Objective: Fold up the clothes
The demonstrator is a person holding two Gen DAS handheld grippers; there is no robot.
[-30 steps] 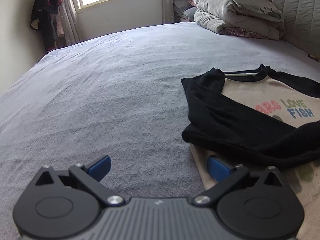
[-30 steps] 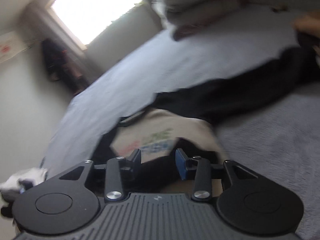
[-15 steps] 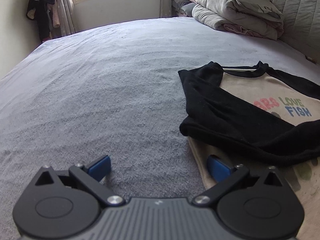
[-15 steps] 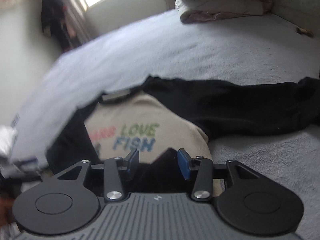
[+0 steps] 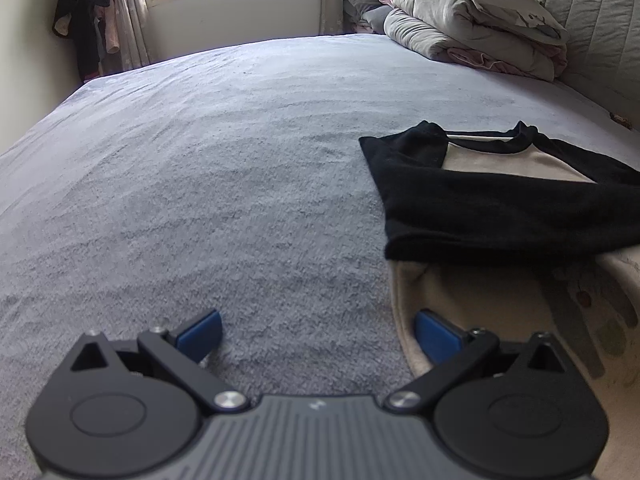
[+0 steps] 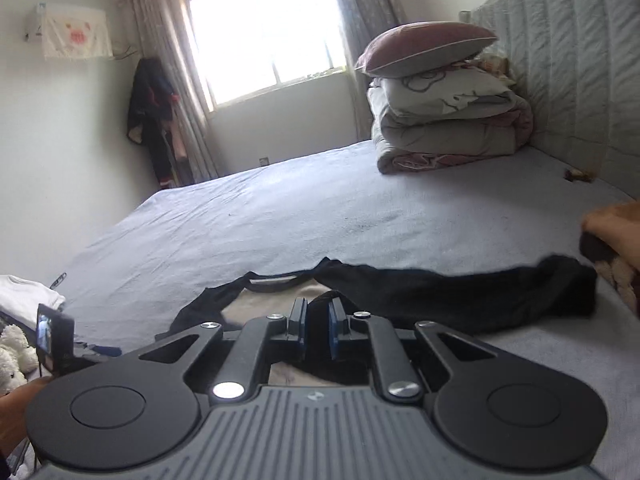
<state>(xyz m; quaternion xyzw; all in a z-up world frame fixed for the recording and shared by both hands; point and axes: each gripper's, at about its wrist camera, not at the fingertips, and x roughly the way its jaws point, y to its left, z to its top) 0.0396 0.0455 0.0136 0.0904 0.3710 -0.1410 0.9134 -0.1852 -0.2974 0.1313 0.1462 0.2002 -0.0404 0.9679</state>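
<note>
Shirt: the black-and-cream shirt (image 5: 516,200) lies flat on the bed (image 5: 240,168), toward the headboard-side edge; one black sleeve (image 5: 500,216) is folded across the chest, the other sleeve (image 6: 460,292) stretches out flat toward the headboard.
Left gripper (image 5: 316,332): jaws spread wide, holding nothing; one blue pad sits over the shirt's cream hem, the other over bare bed.
Right gripper (image 6: 315,328): jaws nearly together with dark cloth of the shirt between them, seemingly pinched.
Risk, thin grip: the right jaws appear to hold only a small fold; a quick lift could let it slip and drop crooked.
Risk, drag: pulling with nothing pinning the hem could slide the whole shirt and undo the folded sleeve.
Risk, bedding: the fuzzy cover could catch in a jaw closing low.
Around: stacked quilts and pillow (image 6: 444,112) at the far headboard corner, well apart; orange-brown cloth (image 6: 616,240) just beside the outstretched cuff.
In the way: nothing lies on the shirt itself.
</note>
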